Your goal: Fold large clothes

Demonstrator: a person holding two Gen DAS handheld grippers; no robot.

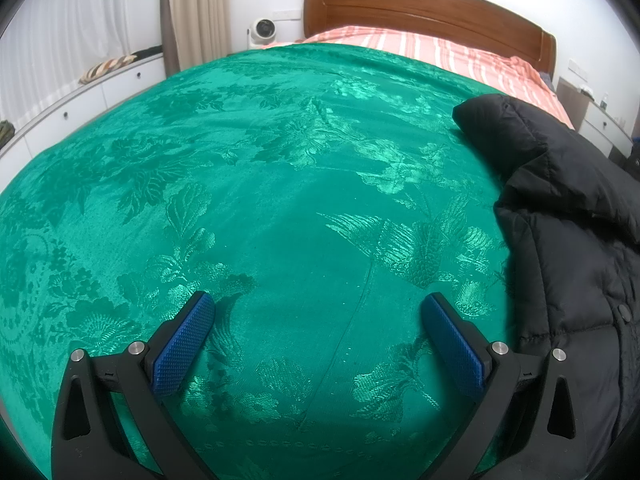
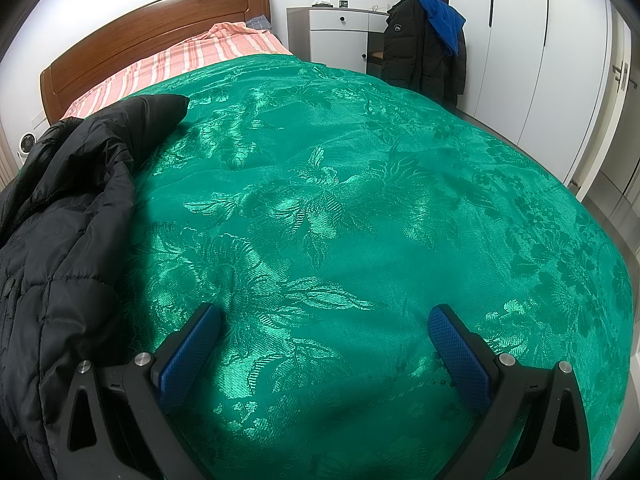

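Black puffy quilted jacket [image 1: 568, 216] lies between both claws, left gripper [image 1: 318, 312] and right gripper [image 2: 324, 324] spread apart, empty, over shiny green floral bedspread [image 1: 260, 184].

The black puffer jacket [image 1: 568, 240] runs off the right edge beside the green bedspread [image 1: 260, 200]; in the right wrist view its left part is cut off.

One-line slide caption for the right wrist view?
Right tongs open above the green bedspread, black puffer jacket lying to their left.
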